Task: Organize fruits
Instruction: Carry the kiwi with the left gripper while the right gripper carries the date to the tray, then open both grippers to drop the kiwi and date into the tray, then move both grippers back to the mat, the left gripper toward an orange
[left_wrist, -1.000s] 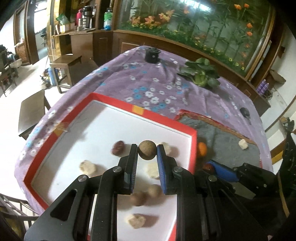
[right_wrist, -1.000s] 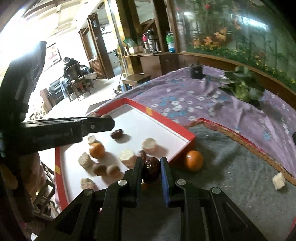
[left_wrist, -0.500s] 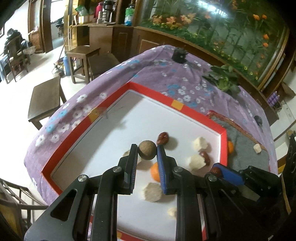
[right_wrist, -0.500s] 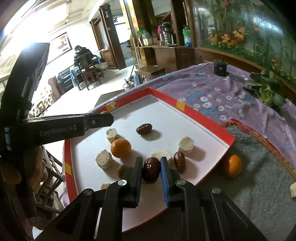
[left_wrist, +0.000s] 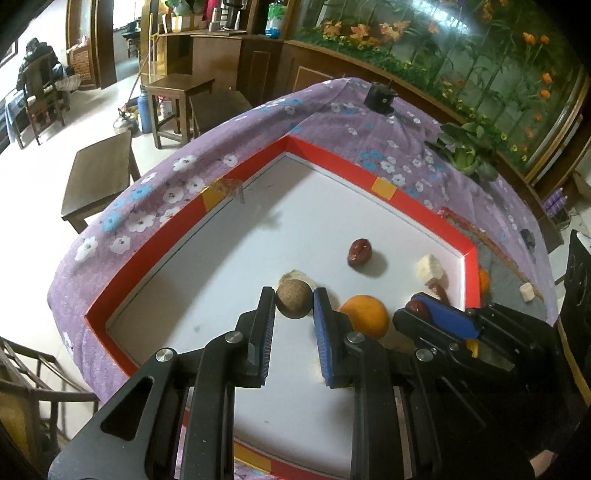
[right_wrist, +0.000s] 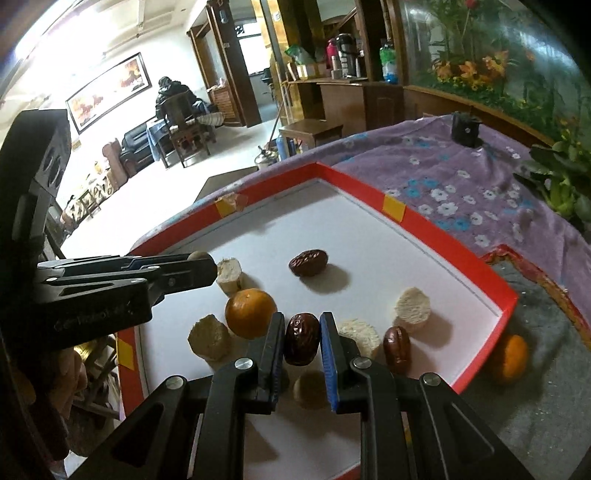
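- Over the red-rimmed white tray (left_wrist: 384, 188), our left gripper (left_wrist: 294, 304) pinches a round brown fruit (left_wrist: 293, 298).
- Our right gripper (right_wrist: 302, 341) pinches a wrinkled dark red date (right_wrist: 301, 339).
- At ten o'clock of that date, we see a round orange tangerine (right_wrist: 250, 313) lying on the tray.

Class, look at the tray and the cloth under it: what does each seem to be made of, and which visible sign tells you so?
Tray: probably card or thin board. It has a matte white floor, a flat red rim with sharply folded corners, and yellow tape patches on the rim.

Cloth: woven fabric, purple with printed white and blue flowers. It wrinkles and drapes over the table edge.
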